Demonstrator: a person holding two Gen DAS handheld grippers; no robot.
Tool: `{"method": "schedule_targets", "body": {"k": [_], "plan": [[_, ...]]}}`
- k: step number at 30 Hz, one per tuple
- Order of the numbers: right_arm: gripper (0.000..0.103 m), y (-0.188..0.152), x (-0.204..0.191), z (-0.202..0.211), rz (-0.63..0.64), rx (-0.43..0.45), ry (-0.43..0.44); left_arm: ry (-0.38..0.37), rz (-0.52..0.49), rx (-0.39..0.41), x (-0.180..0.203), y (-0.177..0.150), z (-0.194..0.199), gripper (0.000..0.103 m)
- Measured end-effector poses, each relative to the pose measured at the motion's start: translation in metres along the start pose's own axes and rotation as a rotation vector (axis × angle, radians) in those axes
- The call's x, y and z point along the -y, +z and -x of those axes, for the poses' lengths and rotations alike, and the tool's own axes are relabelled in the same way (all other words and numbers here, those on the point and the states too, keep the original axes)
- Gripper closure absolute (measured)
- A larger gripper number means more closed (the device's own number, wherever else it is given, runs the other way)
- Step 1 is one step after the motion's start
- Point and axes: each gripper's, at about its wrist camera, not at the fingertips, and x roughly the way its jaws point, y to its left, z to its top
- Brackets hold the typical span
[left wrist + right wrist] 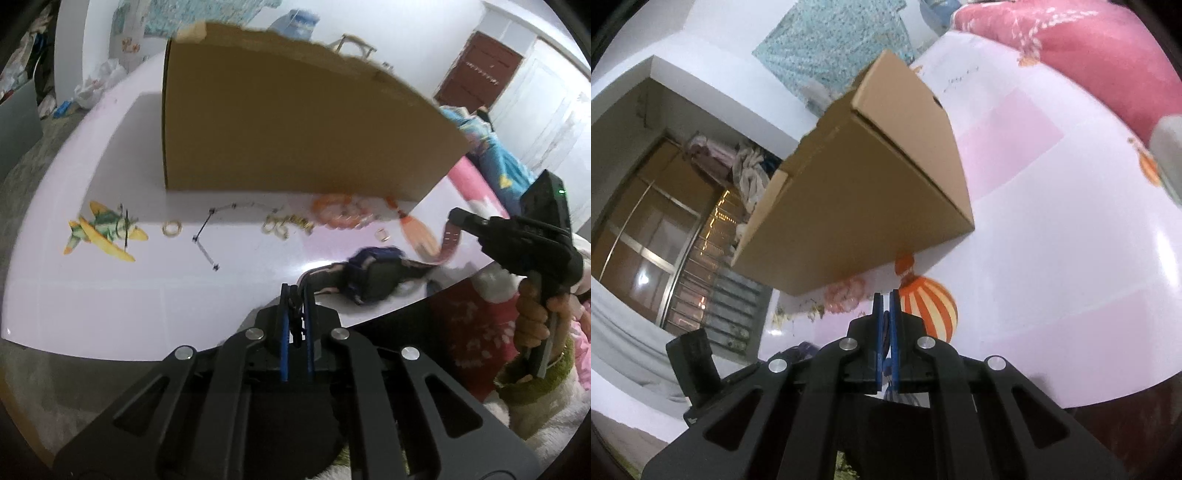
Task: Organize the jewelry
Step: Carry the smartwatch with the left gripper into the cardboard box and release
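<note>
Left wrist view is showing my left gripper (296,291) with its blue-padded fingers (284,325) pressed nearly together, pinching one end of the wristwatch (373,275) strap. The wristwatch is lying on the pale pink table (110,306), at about one o'clock from my left fingertips and near the table's front edge. Its body is looking dark, navy to purple, with a black face, and the strap is running out both ways: a dark band edged in pale pink is coming toward my left fingers, while a reddish-brown length with small holes is curving up toward two o'clock, where my right gripper (453,215) is nipping its tip. My right hand (532,317) is wrapping the handle at four o'clock. In the right wrist view those fingers (878,314) are sitting closed with only a thin sliver of strap between them. Beyond the wristwatch, at twelve o'clock, a cardboard box (295,122) is standing, and along its near foot other pieces are lying apart: an orange-pink bead bracelet (338,212), a gold chain heap (286,225), a black necklace (207,236) and a gold ring (172,228) at ten o'clock.
</note>
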Motion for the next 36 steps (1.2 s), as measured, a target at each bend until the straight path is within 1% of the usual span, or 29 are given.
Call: {"method": "schedule_targets", "body": {"k": [2,7,10,13,15,18,20,21,22,24,26,29,30,31,33,36], "plan": [[0.099,0.000,-0.006,0.004,0.015,0.013,0.000,-0.008,-0.015,0.023,0.006,0.003,0.011,0.098],[0.099,0.007,-0.022,0.022,0.042,0.051,0.009,-0.055,-0.027,0.059,0.019,0.013,0.035,0.099],[0.099,0.014,-0.037,0.039,0.062,0.084,0.031,-0.100,-0.038,0.089,0.029,0.027,0.055,0.099],[0.099,0.024,-0.058,0.055,0.087,0.111,0.051,-0.139,-0.071,0.126,0.041,0.045,0.077,0.099],[0.099,0.038,-0.077,0.065,0.124,0.133,0.066,-0.170,-0.099,0.154,0.048,0.062,0.092,0.099],[0.099,0.065,-0.099,0.071,0.170,0.151,0.093,-0.205,-0.127,0.183,0.052,0.089,0.100,0.099],[0.099,0.090,-0.110,0.071,0.195,0.158,0.116,-0.214,-0.144,0.191,0.054,0.111,0.098,0.099],[0.099,0.099,-0.112,0.069,0.200,0.158,0.116,-0.206,-0.142,0.192,0.054,0.121,0.094,0.099],[0.099,0.115,-0.115,0.062,0.206,0.147,0.108,-0.196,-0.142,0.190,0.053,0.131,0.090,0.099],[0.100,0.139,-0.116,0.046,0.202,0.120,0.086,-0.197,-0.126,0.163,0.050,0.156,0.074,0.099],[0.099,0.160,-0.115,0.030,0.189,0.087,0.064,-0.199,-0.105,0.119,0.046,0.178,0.054,0.099],[0.099,0.191,-0.110,0.001,0.176,0.034,-0.010,-0.195,-0.065,0.044,0.037,0.202,0.019,0.099],[0.099,0.197,-0.108,-0.005,0.171,0.019,-0.025,-0.191,-0.048,0.015,0.031,0.210,0.008,0.099],[0.099,0.206,-0.105,-0.020,0.169,-0.014,-0.060,-0.193,-0.037,-0.019,0.027,0.216,-0.005,0.099],[0.099,0.215,-0.099,-0.038,0.162,-0.050,-0.108,-0.178,0.008,-0.103,0.015,0.229,-0.036,0.099],[0.099,0.228,-0.085,-0.067,0.146,-0.104,-0.180,-0.155,0.046,-0.193,0.003,0.241,-0.071,0.099]]}}
